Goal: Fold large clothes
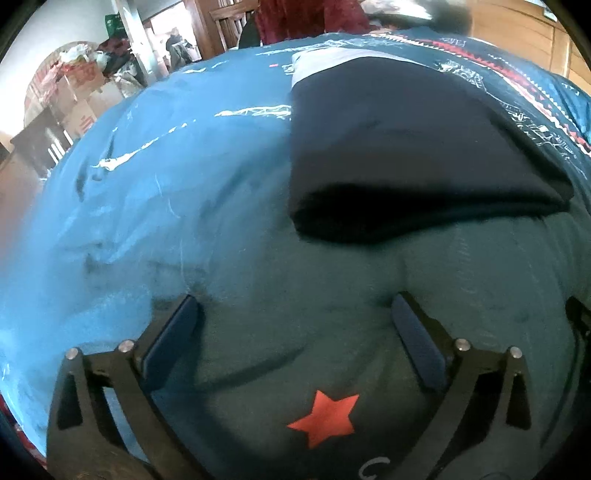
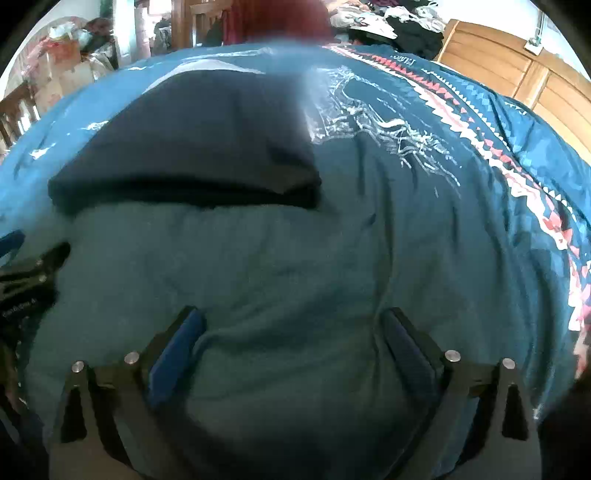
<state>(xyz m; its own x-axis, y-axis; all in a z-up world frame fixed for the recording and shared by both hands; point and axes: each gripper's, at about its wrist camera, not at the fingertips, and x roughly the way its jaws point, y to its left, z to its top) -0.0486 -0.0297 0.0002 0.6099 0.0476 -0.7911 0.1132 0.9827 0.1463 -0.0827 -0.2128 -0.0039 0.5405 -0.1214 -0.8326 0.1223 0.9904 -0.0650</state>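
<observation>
A dark green garment point(image 1: 332, 302) with a red star print point(image 1: 325, 421) lies on the blue bedspread point(image 1: 147, 166); it also shows in the right wrist view point(image 2: 288, 280). A folded dark navy garment point(image 1: 406, 155) lies just beyond it, also in the right wrist view point(image 2: 207, 147). My left gripper point(image 1: 295, 314) is open, low over the green garment, its pads on either side of a stretch of cloth. My right gripper point(image 2: 291, 325) is open the same way over the green cloth. The left gripper's body point(image 2: 26, 280) shows at the right view's left edge.
The bedspread has a red and white zigzag border point(image 2: 498, 140) on the right. A heap of clothes point(image 2: 399, 22) lies at the far end. A wooden wardrobe point(image 2: 517, 74) stands far right; cardboard boxes and clutter point(image 1: 81, 85) stand far left.
</observation>
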